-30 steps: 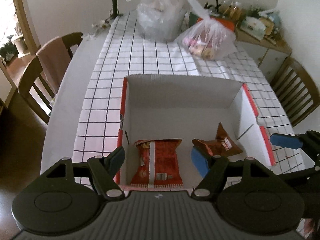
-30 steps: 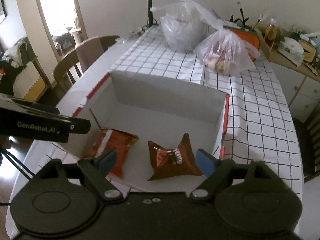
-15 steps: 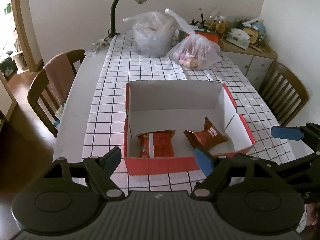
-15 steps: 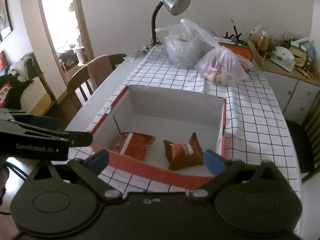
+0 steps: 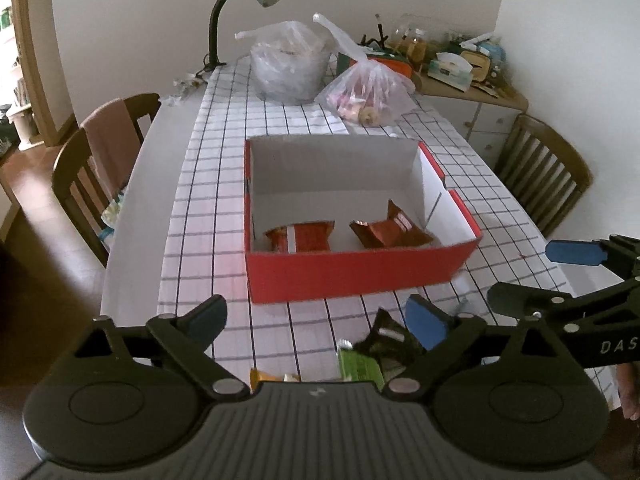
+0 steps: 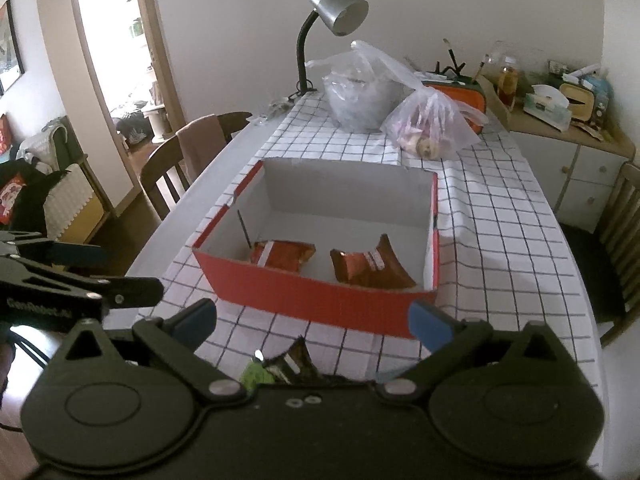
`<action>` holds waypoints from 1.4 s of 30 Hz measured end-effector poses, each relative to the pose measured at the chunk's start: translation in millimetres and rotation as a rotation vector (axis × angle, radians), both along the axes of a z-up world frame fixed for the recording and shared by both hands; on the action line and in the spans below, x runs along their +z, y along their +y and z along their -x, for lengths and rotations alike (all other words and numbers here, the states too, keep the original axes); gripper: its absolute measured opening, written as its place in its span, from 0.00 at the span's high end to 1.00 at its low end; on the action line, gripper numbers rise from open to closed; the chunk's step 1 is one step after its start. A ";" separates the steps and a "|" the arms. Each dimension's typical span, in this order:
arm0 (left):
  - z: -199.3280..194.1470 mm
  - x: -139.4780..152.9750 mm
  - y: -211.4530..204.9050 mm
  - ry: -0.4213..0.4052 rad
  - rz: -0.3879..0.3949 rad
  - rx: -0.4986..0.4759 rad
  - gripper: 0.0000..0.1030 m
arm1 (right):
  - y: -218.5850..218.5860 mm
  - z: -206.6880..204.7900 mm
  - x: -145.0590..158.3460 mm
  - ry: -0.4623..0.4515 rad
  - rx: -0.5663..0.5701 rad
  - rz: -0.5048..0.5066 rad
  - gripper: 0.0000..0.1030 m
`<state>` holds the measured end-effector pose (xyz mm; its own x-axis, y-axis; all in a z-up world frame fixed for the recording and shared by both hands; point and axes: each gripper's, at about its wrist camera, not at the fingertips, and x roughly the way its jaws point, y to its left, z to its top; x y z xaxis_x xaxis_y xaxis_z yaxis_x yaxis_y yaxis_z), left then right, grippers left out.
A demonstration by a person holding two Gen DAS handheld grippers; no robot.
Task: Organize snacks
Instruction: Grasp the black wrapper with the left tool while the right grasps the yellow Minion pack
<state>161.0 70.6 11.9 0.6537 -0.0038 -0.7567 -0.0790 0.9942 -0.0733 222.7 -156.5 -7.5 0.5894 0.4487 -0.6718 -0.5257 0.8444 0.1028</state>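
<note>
a: both grippers are hanging back on the near side of the red box, aren't they? the left gripper is spread wide with nothing in it, and the right gripper is splayed and empty too.

b: yes, both released. two snacks are already lying in the box: an orange-red packet flat on the left of the floor, and a brown wrapper puckered up to its right, the two near but apart.

a: and the loose ones?

b: they're sitting on the checked tablecloth just in front of the box, right under the fingers. i'm seeing a green packet, a dark wrapper against it, and an orange scrap mostly hidden by the gripper body.

a: so i'm guessing the next pick is one of those.

b: probably. i'd be lowering onto the dark wrapper's raised crimped end, since that gives the pads something to pinch. the foil is looking thin, crinkly and slippery, so a bite across the seam should be holding better than one on the flat belly.

a: and the box?

b: it's plain cardboard, white inside, with a fairly tall front wall. i'd be lifting clear over that rim and dropping into the bare back half.
</note>
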 end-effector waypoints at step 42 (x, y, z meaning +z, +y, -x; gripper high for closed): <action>57.8 -137.9 -14.4 0.251 -0.006 0.042 0.19 | -6.2 27.4 -163.1 0.210 0.068 0.228 0.15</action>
<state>103.3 56.1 -126.0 0.4450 0.0240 -0.8952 -0.1353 0.9900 -0.0407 195.3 -162.7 -170.6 0.4005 0.3063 -0.8636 -0.5693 0.8216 0.0274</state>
